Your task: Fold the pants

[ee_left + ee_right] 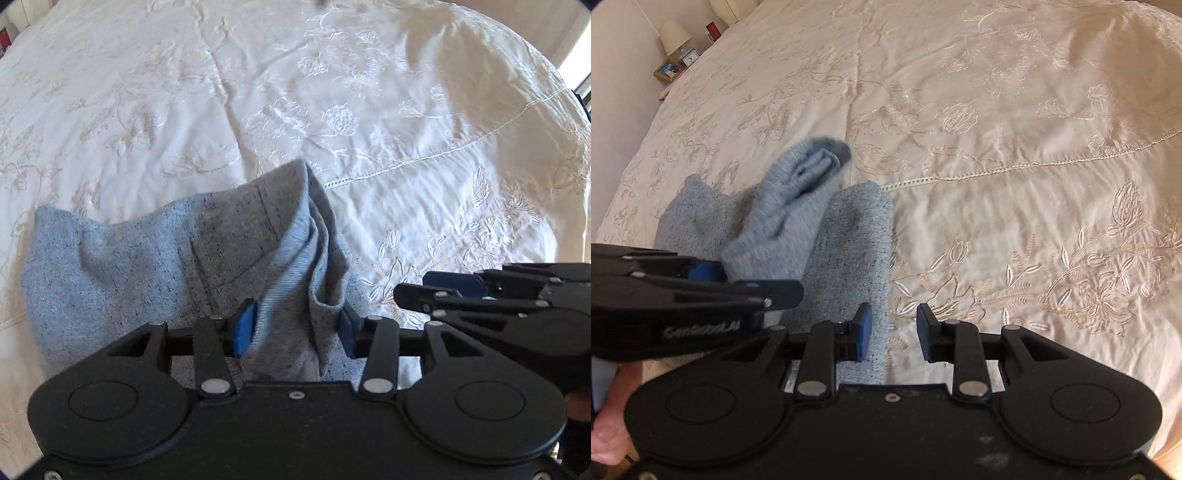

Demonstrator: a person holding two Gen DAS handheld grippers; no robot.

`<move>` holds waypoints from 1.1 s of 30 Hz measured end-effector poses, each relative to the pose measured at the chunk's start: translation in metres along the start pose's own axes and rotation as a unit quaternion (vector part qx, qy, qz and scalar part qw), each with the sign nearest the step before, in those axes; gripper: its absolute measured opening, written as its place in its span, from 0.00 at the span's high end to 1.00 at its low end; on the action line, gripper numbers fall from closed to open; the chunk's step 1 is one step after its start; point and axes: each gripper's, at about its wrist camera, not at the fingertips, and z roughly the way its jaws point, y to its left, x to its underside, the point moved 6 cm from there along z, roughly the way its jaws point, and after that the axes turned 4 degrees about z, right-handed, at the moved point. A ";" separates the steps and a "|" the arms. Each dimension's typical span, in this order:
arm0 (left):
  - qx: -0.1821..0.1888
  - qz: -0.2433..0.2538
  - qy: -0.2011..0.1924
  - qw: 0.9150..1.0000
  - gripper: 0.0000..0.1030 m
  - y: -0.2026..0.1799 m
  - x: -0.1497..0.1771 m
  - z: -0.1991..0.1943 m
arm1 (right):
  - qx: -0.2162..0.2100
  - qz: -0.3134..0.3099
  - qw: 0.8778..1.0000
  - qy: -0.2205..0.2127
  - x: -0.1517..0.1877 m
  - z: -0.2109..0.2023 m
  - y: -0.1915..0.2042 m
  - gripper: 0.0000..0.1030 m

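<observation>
Grey-blue speckled pants [122, 258] lie bunched on a cream embroidered bedspread [258, 92]. My left gripper [297, 328] points down over them. A raised fold of the fabric stands between its blue pads [245, 328], and the jaws are spread wide around it. The right wrist view shows this gripper [713, 275] from the side, with a blurred hump of pants [798, 192] rising past it. My right gripper [894, 332] is open just right of the pants' edge [860, 240], with only bedspread in its gap. It also shows at the left wrist view's right edge [424, 286].
The bedspread [1015, 110] stretches far ahead and to the right. At the top left stands a nightstand with a lamp [675, 35], a picture frame [668, 70] and a small clock [690, 58]. A hand [605, 435] holds the left gripper.
</observation>
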 end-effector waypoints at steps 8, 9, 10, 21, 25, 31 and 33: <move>-0.009 -0.103 -0.019 0.994 0.48 0.045 0.017 -0.030 | -0.036 0.035 0.998 -0.038 -0.029 -0.009 -0.010 0.71; -0.008 -0.122 -0.014 0.992 0.48 0.055 0.023 -0.032 | -0.049 0.046 0.997 -0.044 -0.032 -0.011 -0.008 0.71; -0.014 -0.139 -0.009 0.990 0.48 0.064 0.030 -0.033 | -0.061 0.055 0.996 -0.047 -0.035 -0.011 -0.005 0.69; -0.079 -0.219 0.015 0.972 0.49 0.132 0.067 -0.030 | -0.074 0.044 0.996 -0.035 -0.046 0.008 0.027 0.62; -0.115 -0.192 0.038 0.974 0.48 0.145 0.070 -0.003 | -0.032 0.025 0.999 0.000 -0.031 0.030 0.023 0.62; -0.098 -0.255 0.076 0.959 0.45 0.185 0.092 0.029 | -0.025 0.027 0.999 0.009 -0.017 0.044 0.016 0.59; -0.095 -0.277 0.072 0.953 0.45 0.195 0.095 0.023 | -0.028 0.033 0.999 0.013 -0.017 0.044 0.016 0.59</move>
